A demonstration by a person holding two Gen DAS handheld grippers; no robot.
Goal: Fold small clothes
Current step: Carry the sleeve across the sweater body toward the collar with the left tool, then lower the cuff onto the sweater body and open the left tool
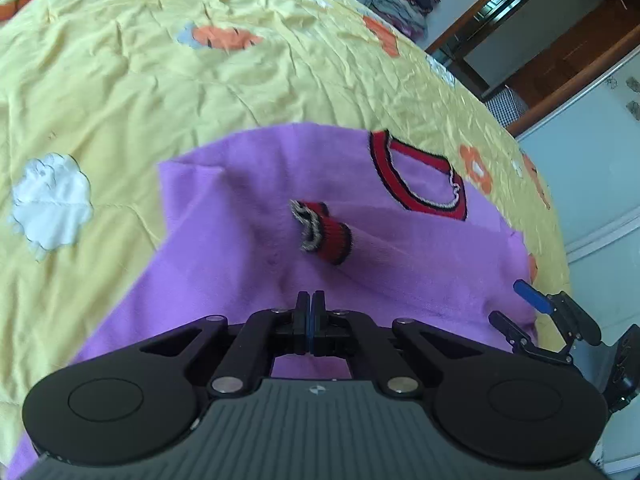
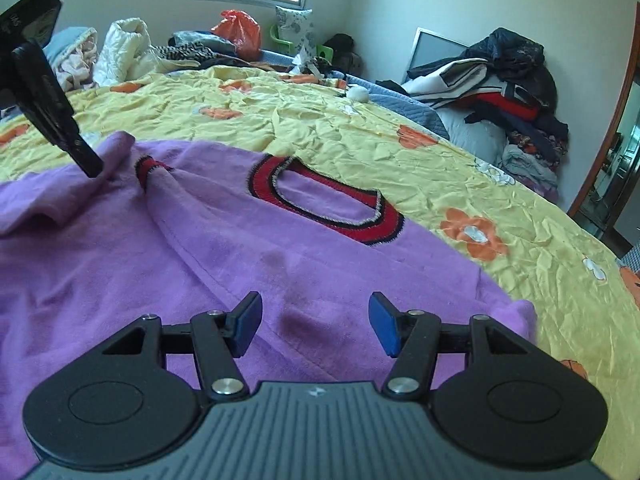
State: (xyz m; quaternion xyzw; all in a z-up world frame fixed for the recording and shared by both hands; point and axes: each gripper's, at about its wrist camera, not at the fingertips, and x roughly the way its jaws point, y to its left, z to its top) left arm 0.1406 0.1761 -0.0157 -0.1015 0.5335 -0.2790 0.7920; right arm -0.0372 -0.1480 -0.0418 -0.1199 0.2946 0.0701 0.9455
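A small purple sweater (image 1: pixel 240 248) with a red and black collar (image 1: pixel 420 184) lies on the yellow bedspread. One sleeve with a red cuff (image 1: pixel 326 236) is folded across its body. My left gripper (image 1: pixel 310 312) is shut, and in the right wrist view (image 2: pixel 90 166) it pinches a raised fold of the sweater. My right gripper (image 2: pixel 316 322) is open and empty just above the sweater (image 2: pixel 160 280), near its right edge; it also shows in the left wrist view (image 1: pixel 524 308). The collar (image 2: pixel 324 200) and cuff (image 2: pixel 148 168) lie beyond it.
The yellow flowered bedspread (image 2: pixel 440 168) covers the bed all around the sweater. Piles of clothes (image 2: pixel 516 92) and bags (image 2: pixel 236 32) lie at the far side of the bed. A wooden door frame (image 1: pixel 560 40) stands beyond the bed edge.
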